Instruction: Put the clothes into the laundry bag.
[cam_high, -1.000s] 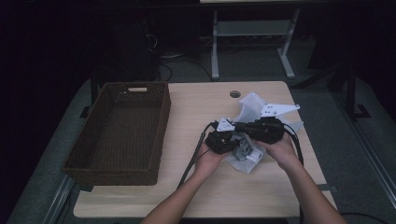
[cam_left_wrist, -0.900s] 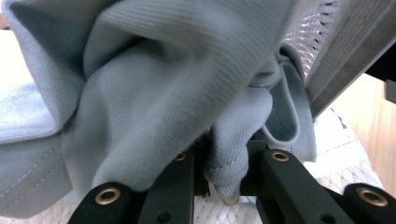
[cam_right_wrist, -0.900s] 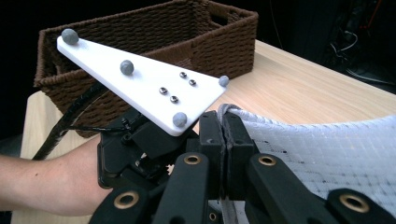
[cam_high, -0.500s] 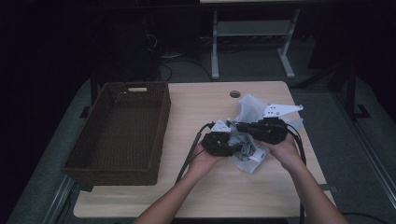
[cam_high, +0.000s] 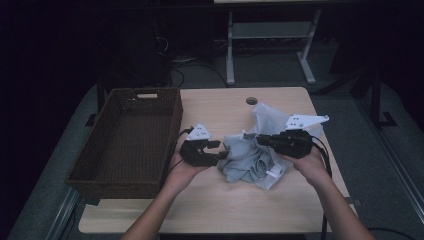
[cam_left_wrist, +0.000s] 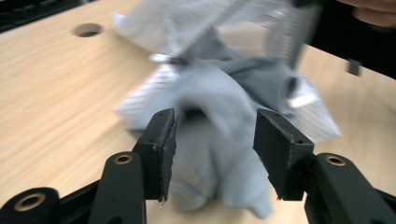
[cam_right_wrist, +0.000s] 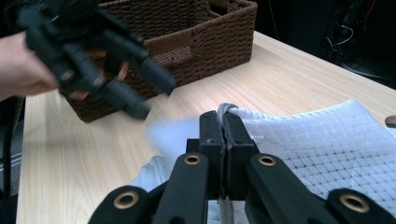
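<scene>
One wicker basket (cam_high: 125, 137) bare inside; left tool (cam_high: 216, 151) just spread, unloaded; right tool (cam_high: 261, 138) pinching mesh bag (cam_high: 265, 120).

Place: dim lab or workshop | Signs: wood counter (cam_high: 235, 205) with cable hole (cam_high: 251, 100), cables (cam_high: 187, 70) on grey floor (cam_high: 280, 75), white metal frame (cam_high: 270, 45) behind, dark surroundings

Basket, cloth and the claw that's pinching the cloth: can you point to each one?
basket (cam_high: 150, 96), high view, far rim by the handle hole.
cloth (cam_high: 245, 160), high view, crumpled grey middle.
right claw (cam_right_wrist: 225, 133), right gripper view, where its closed tips pinch the cloth's edge.
</scene>
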